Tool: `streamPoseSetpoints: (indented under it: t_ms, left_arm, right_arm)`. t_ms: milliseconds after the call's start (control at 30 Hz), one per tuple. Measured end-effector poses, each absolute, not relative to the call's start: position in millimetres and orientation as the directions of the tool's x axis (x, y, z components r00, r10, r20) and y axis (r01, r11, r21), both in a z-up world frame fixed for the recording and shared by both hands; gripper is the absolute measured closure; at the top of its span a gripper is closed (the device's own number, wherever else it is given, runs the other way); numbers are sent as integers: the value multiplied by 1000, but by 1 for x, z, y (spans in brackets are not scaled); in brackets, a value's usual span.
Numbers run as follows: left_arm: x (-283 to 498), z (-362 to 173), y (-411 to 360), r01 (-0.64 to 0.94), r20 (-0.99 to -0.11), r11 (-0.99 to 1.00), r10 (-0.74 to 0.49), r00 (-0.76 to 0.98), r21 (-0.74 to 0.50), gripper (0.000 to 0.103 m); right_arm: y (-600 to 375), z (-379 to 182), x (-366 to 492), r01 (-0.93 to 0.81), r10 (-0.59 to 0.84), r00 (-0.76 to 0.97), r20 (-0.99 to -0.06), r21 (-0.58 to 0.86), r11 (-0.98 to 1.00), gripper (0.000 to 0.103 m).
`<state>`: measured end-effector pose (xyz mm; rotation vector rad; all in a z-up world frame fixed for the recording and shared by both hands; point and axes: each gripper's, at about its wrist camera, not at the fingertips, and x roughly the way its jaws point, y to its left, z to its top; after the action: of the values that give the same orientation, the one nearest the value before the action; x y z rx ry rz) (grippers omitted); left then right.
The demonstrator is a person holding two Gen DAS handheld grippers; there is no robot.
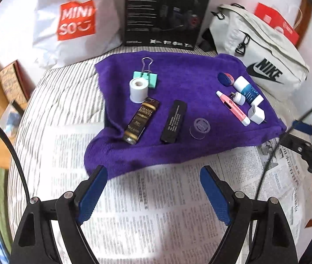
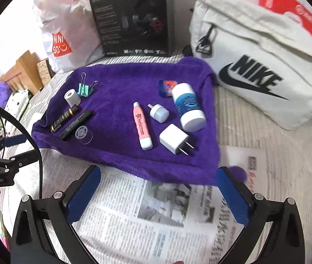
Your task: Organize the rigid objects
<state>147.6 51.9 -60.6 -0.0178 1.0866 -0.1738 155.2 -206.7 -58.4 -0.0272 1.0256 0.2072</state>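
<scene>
Left wrist view: the left gripper [image 1: 153,172] hangs over a newspaper [image 1: 156,209] spread on a striped bed [image 1: 68,83], its blue jaws wide apart with nothing between them. Beyond lies a purple towel [image 1: 178,74] carrying two clusters. Toward its left side sit a white tape roll [image 1: 138,90] touching a teal binder clip [image 1: 147,76], a gold-lettered dark tube [image 1: 141,120], a black stick [image 1: 174,121] and a clear bobbin [image 1: 200,128]. Toward its right edge lie a pink pen [image 1: 233,107], a white charger plug [image 1: 256,114], a blue-and-white bottle [image 1: 248,92], a small white adapter [image 1: 238,98] and a blue eraser [image 1: 226,79]. The right gripper's arm shows at the frame's right edge.

Right wrist view: the right gripper [image 2: 158,176] hovers at the towel's near edge, jaws fully spread and empty. A white Nike bag [image 2: 254,44], a black box [image 2: 131,17] and a Miniso bag [image 2: 68,33] stand at the bed's far edge.
</scene>
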Motion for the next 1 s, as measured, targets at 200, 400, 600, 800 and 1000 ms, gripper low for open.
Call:
streamPoseSetpoints:
  t_ms: [200, 400, 600, 800, 1000]
  left_arm:
    - [129, -47, 53, 82, -867, 992, -124, 483, -97, 17]
    - [106, -31, 42, 55, -855, 997, -69, 514, -48, 17]
    - [91, -20, 30, 69, -845, 997, -53, 532, -19, 17]
    - [79, -9, 28, 63, -833, 998, -52, 551, -21, 17]
    - [71, -9, 24, 65, -833, 998, -39, 551, -4, 17]
  right_arm:
    - [-216, -35, 127, -109, 113, 544, -831, 63, 992, 0]
    - [-222, -23, 102, -70, 79, 565, -821, 48, 996, 0]
    - [-227, -18, 81, -58, 71, 568, -820, 47, 997, 0]
    - [-234, -12, 69, -44, 71, 580, -812, 56, 997, 0]
    - [-231, -9, 64, -57, 81, 586, -806, 59, 997, 0]
